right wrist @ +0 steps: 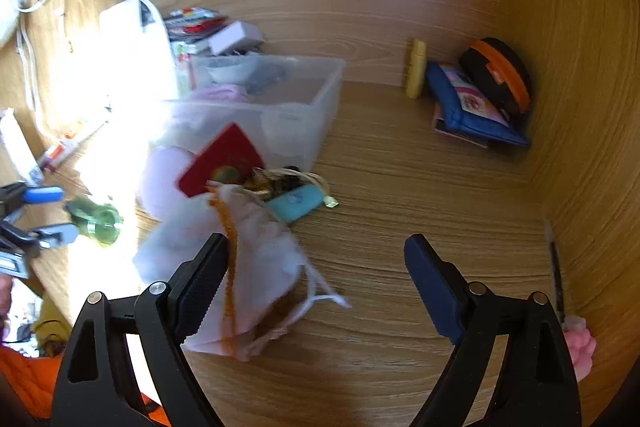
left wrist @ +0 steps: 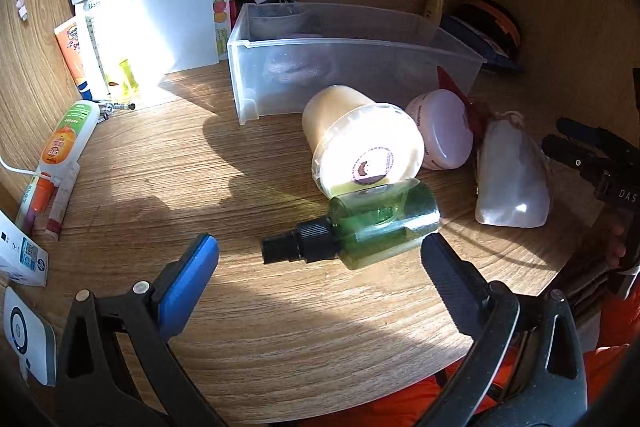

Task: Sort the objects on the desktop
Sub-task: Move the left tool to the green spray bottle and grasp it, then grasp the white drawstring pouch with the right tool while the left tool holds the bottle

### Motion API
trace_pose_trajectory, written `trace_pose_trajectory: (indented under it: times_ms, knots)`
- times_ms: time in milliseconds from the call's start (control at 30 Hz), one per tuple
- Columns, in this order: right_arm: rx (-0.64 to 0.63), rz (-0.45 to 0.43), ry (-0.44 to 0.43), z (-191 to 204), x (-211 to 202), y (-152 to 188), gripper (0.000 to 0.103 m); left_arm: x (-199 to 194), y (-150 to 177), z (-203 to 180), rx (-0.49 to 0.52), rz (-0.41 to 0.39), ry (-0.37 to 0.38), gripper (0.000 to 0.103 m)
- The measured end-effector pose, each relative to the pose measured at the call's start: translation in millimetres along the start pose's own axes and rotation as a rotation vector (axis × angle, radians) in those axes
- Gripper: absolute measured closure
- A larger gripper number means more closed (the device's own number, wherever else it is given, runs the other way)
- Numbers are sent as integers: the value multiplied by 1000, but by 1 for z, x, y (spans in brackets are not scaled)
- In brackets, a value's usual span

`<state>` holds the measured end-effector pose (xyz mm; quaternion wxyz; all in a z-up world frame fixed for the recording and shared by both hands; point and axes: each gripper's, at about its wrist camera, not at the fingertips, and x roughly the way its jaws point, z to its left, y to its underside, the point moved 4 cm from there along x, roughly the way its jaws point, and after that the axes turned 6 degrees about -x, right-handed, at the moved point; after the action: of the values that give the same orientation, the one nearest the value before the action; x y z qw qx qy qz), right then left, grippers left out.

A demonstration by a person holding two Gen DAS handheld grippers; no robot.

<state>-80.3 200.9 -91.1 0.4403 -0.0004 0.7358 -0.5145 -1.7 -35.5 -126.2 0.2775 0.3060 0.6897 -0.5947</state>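
A green spray bottle (left wrist: 372,227) with a black nozzle lies on its side on the wooden desk, between the fingertips of my open left gripper (left wrist: 320,255); its base is near the right finger. It also shows in the right wrist view (right wrist: 94,219). Behind it lie a cream tub (left wrist: 360,143), a pink round jar (left wrist: 442,135) and a white drawstring pouch (left wrist: 512,175). My right gripper (right wrist: 316,263) is open and empty; its left finger is beside the pouch (right wrist: 256,259). A clear plastic bin (left wrist: 340,67) stands behind.
Tubes, a pen and cards (left wrist: 64,143) lie along the left. A red card (right wrist: 222,167) and a blue item (right wrist: 296,201) sit by the bin (right wrist: 296,99). A blue wallet and black-orange case (right wrist: 492,83) fill the far right corner. The desk wall (right wrist: 592,147) stands right.
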Motion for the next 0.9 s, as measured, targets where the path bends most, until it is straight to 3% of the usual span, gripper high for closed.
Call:
trace_pose_trajectory:
  times_ms: [367,633,700,900]
  knots:
    - [29,-35,-326,49,-20,1,16,25,4,-16,1,68,64,0]
    - [-19,-1,-483,81,-12,6,17,25,1,-15,-21,32,65,1]
    - [-33,21,-476,84,-3,7,17,24,1,-12,-30,22,69,3]
    - [-13,47,-315,60,13,3,20,21,3,-8,-63,1,57,4]
